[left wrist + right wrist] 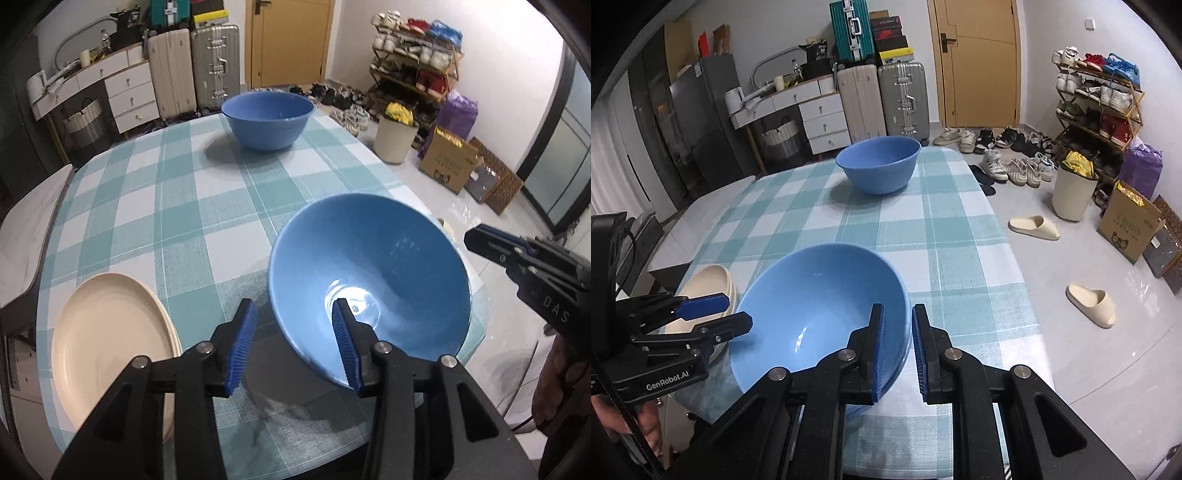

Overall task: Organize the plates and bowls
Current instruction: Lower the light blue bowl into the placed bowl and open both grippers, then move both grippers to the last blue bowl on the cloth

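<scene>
1. Table (953, 236) under a checked cloth carries everything: I see a far blue bowl (878, 164) upright near the far edge, straight ahead of both tools and well apart from them.
2. Cream plates (107, 339) lie flat at the near left, just beside my left gripper (293, 345).
3. Near blue bowl (820, 314) sits tilted at the near right, its opening tipped toward the left.
4. Right gripper (898, 354) straddles that bowl's right rim, jaws close together around the wall; I judge it clamped, so this hand should carry it forward to the far bowl.
5. Left gripper's jaws stand wide apart, one finger inside the bowl, gripping nothing.
</scene>
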A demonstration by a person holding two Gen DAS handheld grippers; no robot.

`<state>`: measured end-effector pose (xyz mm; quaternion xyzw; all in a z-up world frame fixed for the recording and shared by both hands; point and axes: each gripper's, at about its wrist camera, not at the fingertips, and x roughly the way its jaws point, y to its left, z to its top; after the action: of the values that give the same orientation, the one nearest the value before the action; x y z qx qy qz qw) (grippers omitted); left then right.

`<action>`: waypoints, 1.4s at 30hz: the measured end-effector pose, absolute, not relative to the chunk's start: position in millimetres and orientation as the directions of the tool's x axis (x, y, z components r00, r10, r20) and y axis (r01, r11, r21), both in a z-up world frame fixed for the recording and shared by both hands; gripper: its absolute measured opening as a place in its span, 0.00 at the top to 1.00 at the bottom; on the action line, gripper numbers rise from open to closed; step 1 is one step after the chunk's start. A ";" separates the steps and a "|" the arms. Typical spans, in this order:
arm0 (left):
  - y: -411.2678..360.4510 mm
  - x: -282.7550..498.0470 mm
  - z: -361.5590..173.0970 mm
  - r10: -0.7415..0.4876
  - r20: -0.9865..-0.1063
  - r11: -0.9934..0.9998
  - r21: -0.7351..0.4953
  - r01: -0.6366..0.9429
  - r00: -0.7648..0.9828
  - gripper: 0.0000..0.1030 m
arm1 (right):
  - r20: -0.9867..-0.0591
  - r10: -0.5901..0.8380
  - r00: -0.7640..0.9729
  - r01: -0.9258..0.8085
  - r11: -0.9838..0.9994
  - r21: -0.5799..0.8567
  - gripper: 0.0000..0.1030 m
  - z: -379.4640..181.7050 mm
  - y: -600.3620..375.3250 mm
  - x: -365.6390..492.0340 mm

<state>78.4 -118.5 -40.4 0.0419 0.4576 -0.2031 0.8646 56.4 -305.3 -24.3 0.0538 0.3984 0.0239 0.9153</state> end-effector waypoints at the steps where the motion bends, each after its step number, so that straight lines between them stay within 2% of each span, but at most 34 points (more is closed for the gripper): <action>1: -116.8 76.8 -39.3 -0.317 -0.801 0.916 -0.120 0.383 0.507 0.55 | -0.721 0.090 0.687 -0.002 0.992 0.122 0.86 -23.6 -305.3 54.6; 6: -107.2 59.1 -31.1 -0.335 -0.746 0.925 -0.144 0.352 0.576 0.51 | -0.686 0.136 0.715 -0.020 0.984 0.175 0.86 -21.3 -300.3 43.2; 10: -108.2 46.9 -26.7 -0.332 -0.725 0.928 -0.135 0.348 0.603 0.51 | -0.582 0.188 0.791 -0.065 0.972 0.225 0.84 -18.3 -292.3 19.7; 13: -109.5 38.0 -18.5 -0.327 -0.700 0.930 -0.119 0.348 0.635 0.47 | -0.532 0.169 0.830 -0.058 0.974 0.218 0.82 -22.4 -286.4 6.6; 14: -109.3 34.7 -15.4 -0.318 -0.690 0.933 -0.107 0.343 0.651 0.43 | -0.531 0.171 0.830 -0.060 0.974 0.220 0.82 -23.9 -284.7 4.5; 17: -105.1 25.3 -6.9 -0.304 -0.649 0.941 -0.093 0.324 0.698 0.22 | -0.525 0.188 0.830 -0.072 0.970 0.233 0.82 -22.4 -282.9 -4.2; 19: -101.8 17.5 -0.9 -0.311 -0.613 0.941 -0.091 0.325 0.726 0.21 | -0.496 0.185 0.848 -0.086 0.972 0.217 0.79 -16.6 -278.3 -14.3; 22: -100.0 9.3 5.1 -0.308 -0.599 0.942 -0.084 0.325 0.739 0.20 | -0.427 0.186 0.885 -0.113 0.975 0.191 0.53 -4.2 -269.9 -32.1; 24: -97.7 2.7 9.0 -0.293 -0.578 0.949 -0.078 0.306 0.762 0.15 | -0.373 0.167 0.913 -0.108 0.979 0.174 0.24 3.9 -265.3 -44.4; 26: -94.4 -4.4 13.3 -0.266 -0.544 0.959 -0.069 0.274 0.796 0.07 | -0.310 0.172 0.935 -0.120 0.976 0.180 0.13 13.0 -262.0 -58.1; 28: -89.7 -12.1 17.0 -0.253 -0.508 0.966 -0.082 0.246 0.823 0.01 | -0.269 0.178 0.947 -0.134 0.975 0.175 0.09 19.0 -257.4 -68.9; 30: -83.2 -19.7 22.9 -0.248 -0.463 0.968 -0.095 0.230 0.851 0.00 | -0.252 0.173 0.952 -0.139 0.980 0.145 0.07 24.0 -249.4 -77.8; 34: -73.5 -27.0 31.7 -0.216 -0.431 0.976 -0.099 0.192 0.876 0.00 | -0.235 0.161 0.958 -0.143 0.985 0.093 0.03 31.4 -237.1 -91.6; 38: -64.3 -29.7 31.6 -0.234 -0.429 0.971 -0.148 0.187 0.873 0.00 | -0.227 0.153 0.962 -0.142 0.988 0.063 0.01 37.4 -233.2 -101.7; 42: -67.5 -31.7 30.2 -0.213 -0.447 0.977 -0.122 0.177 0.869 0.00 | -0.245 0.147 0.958 -0.138 0.989 0.053 0.01 38.0 -229.5 -105.6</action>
<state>-31.7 -67.5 30.2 -0.0388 0.2353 -0.1009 0.9659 -105.6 -229.5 38.0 0.0175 0.1250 0.0720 0.9894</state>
